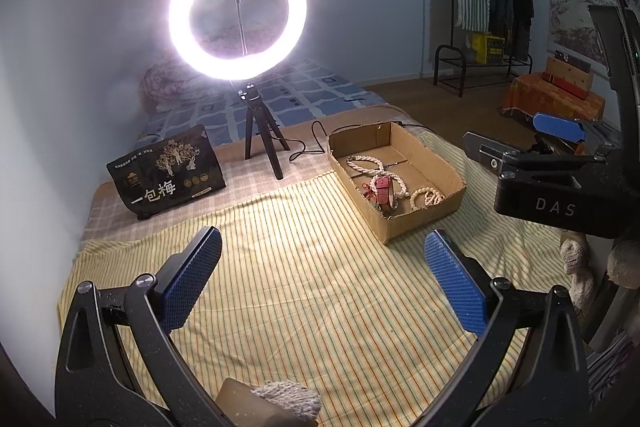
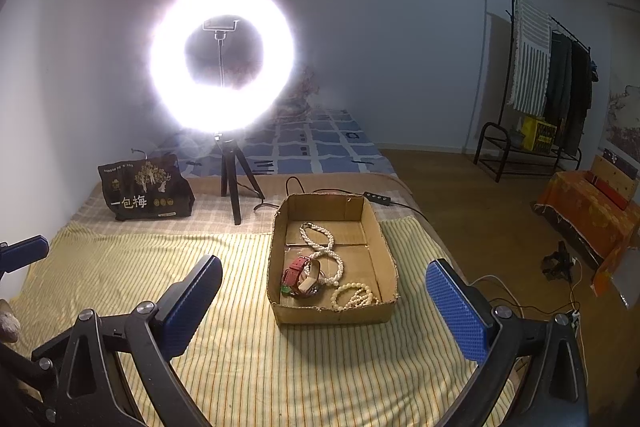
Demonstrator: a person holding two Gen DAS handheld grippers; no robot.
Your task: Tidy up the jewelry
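The shallow brown cardboard box [image 2: 334, 259] is seen straight ahead of the right gripper [image 2: 324, 311], its long axis running away from it. Inside are piled a white pearl necklace [image 2: 322, 247], a red-strapped watch [image 2: 298, 275] and a cream bead bracelet [image 2: 354, 297], mostly at the near end. The left gripper [image 1: 322, 279] is held farther off, the box lying ahead to its right. Both grippers are spread wide and nothing is held; the right is judged nearer.
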